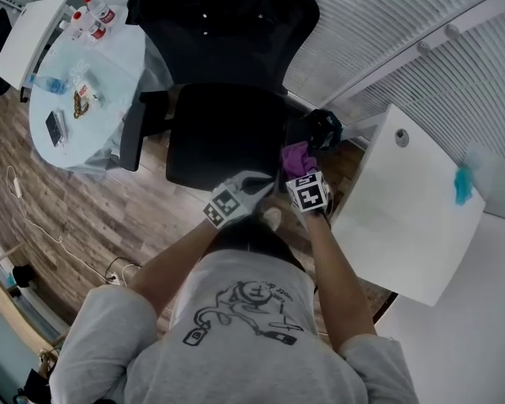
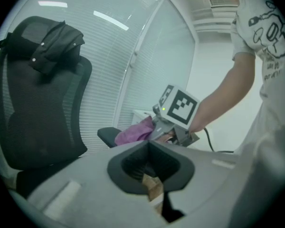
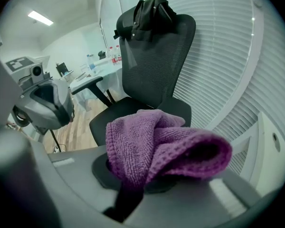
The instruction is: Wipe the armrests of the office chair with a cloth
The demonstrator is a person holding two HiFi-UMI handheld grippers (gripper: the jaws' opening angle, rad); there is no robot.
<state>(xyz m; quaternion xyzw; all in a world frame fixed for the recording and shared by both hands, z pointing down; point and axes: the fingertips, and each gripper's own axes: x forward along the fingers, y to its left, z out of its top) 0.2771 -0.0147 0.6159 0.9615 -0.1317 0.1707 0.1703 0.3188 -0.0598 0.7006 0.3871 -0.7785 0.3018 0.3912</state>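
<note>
Purple cloth is bunched and pinched in the right gripper, with the jaws clamped on a fold and the rest of the wad spilling out ahead of them. The left gripper has its jaws pressed together with nothing between them. It sits just left of the right one, at the near edge of the seat.

Key geometry:
- The right-side armrest lies straight ahead of the cloth, on its far side. In the left gripper view the wad sits at the pad's near end. It looks touching, but I can't confirm contact.
- The pad's long axis runs near-to-far alongside the seat, so my read is that the wipe stroke should push away from the person along that line, not sideways.
- The right gripper is clearly the nearer tool and already lines up with that armrest.
- The left-side armrest is well apart, across the seat on the scene's left. It looks untouched and would need a full reach-over or a handoff.

Judgement: the job is at the start of the first armrest pass. The main risk is the loose wad rolling rather than dragging flat, so it should be pressed down onto the pad before the stroke.
</note>
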